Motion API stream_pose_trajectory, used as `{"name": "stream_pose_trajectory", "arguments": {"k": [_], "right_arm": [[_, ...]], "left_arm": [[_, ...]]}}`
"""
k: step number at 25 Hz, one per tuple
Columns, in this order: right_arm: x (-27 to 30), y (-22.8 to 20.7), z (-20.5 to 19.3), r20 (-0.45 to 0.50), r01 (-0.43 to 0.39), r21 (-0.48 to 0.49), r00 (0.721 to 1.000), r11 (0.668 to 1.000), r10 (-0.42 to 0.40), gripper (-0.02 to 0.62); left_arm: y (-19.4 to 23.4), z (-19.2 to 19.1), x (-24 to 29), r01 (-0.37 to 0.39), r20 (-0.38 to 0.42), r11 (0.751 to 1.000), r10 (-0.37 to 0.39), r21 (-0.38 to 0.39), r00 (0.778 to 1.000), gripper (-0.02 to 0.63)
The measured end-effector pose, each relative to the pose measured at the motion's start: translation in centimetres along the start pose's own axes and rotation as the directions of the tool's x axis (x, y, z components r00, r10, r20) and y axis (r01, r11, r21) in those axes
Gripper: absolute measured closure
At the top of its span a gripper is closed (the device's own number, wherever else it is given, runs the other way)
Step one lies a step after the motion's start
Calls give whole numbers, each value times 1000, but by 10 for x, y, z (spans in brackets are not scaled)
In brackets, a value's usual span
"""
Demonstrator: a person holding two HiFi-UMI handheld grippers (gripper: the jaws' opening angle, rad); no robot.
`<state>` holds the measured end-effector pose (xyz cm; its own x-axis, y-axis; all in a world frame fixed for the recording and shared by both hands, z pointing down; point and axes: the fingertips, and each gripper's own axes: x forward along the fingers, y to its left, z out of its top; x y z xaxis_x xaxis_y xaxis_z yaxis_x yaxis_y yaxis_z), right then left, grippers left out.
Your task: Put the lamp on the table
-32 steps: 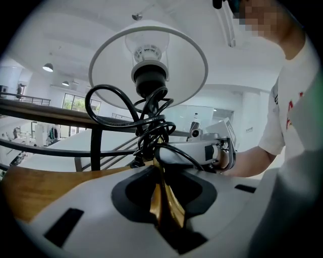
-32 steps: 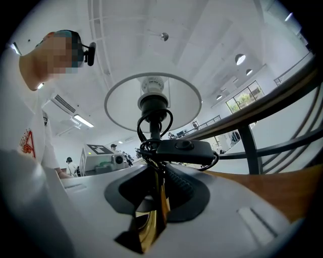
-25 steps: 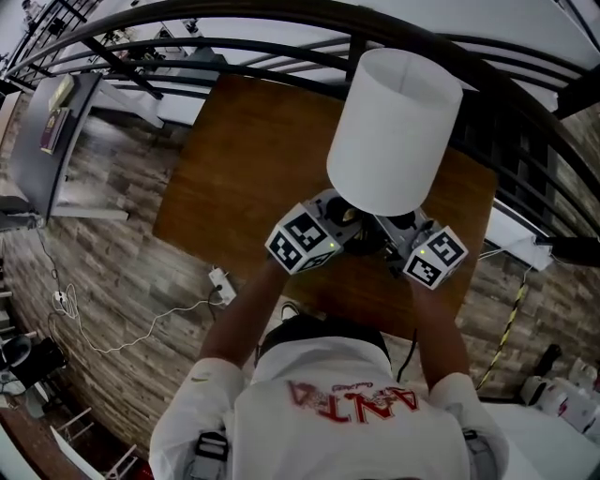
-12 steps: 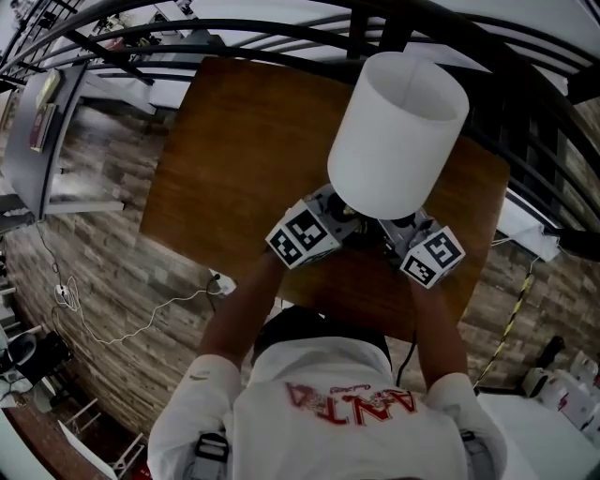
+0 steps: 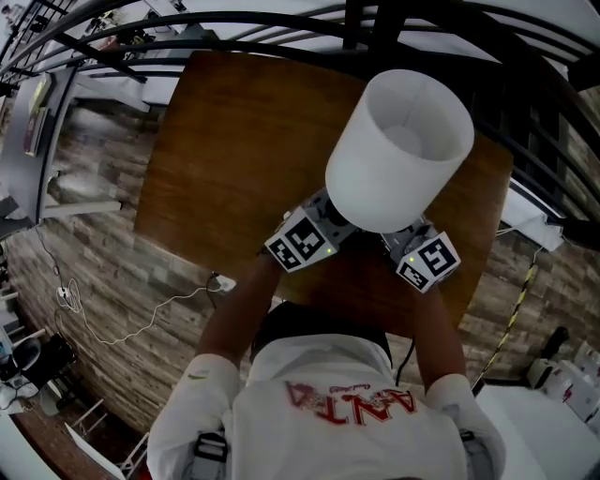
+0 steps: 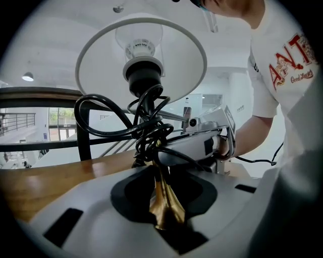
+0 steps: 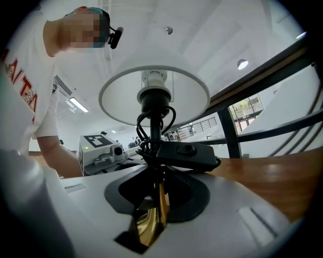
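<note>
A lamp with a white drum shade (image 5: 398, 150) hangs over the near right part of the brown wooden table (image 5: 234, 141). Both grippers hold it from below. My left gripper (image 5: 323, 227) is shut on the lamp's brass stem (image 6: 164, 201), just under a knot of black cord (image 6: 146, 126). From the other side my right gripper (image 5: 401, 244) clamps the same brass stem (image 7: 151, 221), beneath a black cord switch (image 7: 184, 153). Seen from underneath, the shade (image 6: 141, 60) and the bulb socket (image 7: 154, 98) rise straight above the jaws. The shade hides the fingertips in the head view.
A black metal railing (image 5: 281, 19) runs along the table's far side and right. On the plank floor to the left lie a white power strip (image 5: 222, 281) and its thin cable (image 5: 122, 323). The person's torso in a white shirt (image 5: 323, 403) fills the bottom.
The shade has tipped so more of its open top faces the head camera. Both grippers keep their hold and have shifted slightly with the lamp over the table.
</note>
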<state>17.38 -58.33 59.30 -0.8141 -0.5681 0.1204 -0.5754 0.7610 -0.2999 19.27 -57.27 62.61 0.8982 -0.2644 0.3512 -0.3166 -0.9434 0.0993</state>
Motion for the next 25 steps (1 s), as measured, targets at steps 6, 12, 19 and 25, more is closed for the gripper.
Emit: {"name": "stream_pose_trajectory", "arguments": {"k": [6, 12, 19, 25], "right_arm": [[-6, 5, -12, 4, 8, -12, 1000, 1000, -8, 509], [-7, 23, -21, -15, -22, -54, 1000, 998, 21, 507], [-10, 35, -29, -17, -4, -64, 1000, 998, 3, 502], [-8, 38, -35, 9, 12, -28, 1000, 1000, -12, 495]], "left_arm": [[-9, -10, 1, 0, 5, 1000, 0, 25, 1000, 509], [-18, -20, -7, 13, 0, 999, -13, 46, 1000, 514], [-26, -30, -12, -6, 6, 999, 5, 43, 1000, 517], [-25, -37, -17, -36, 8, 997, 36, 63, 999, 517]]}}
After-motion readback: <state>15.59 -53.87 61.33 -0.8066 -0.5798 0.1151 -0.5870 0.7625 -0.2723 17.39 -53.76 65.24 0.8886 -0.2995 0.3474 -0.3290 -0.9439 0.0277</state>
